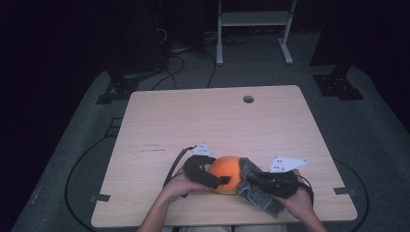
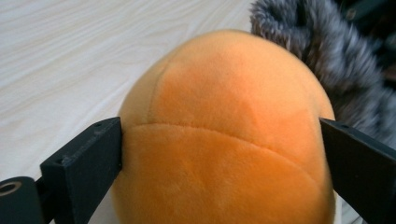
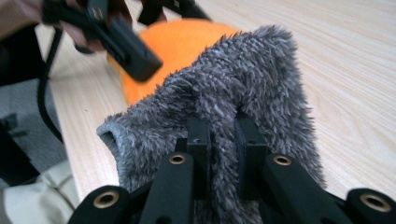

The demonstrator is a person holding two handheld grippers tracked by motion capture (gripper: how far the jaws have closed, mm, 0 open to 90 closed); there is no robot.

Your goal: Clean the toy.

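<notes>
Orange plush ball (image 2: 224,135) sits right under my left gripper's camera, with my left jaws spread wide on either side of it, each inner face lying against the plush; I cannot be sure they squeeze it. From above, my left gripper (image 1: 212,175) comes at the ball from about 9 o'clock, and my right gripper (image 1: 263,182) from about 3 o'clock. My right jaws are pressed together on a fold of the grey fuzzy cover (image 3: 243,107), pinching the fabric between them. That cover lies draped against the ball's 3 o'clock side and trails toward the near edge of the table (image 1: 193,116).

I judge the work to be dressing the ball in the fuzzy cover, or stripping it off; I cannot tell which. Most of the orange surface is bare and the cover touches just one flank, so either the pulling-on has barely begun or the peeling-off is nearly through.

Faint dark marks show on the table at about 10 o'clock from the ball, too small to read. No brand or label is legible on ball or cover.
</notes>
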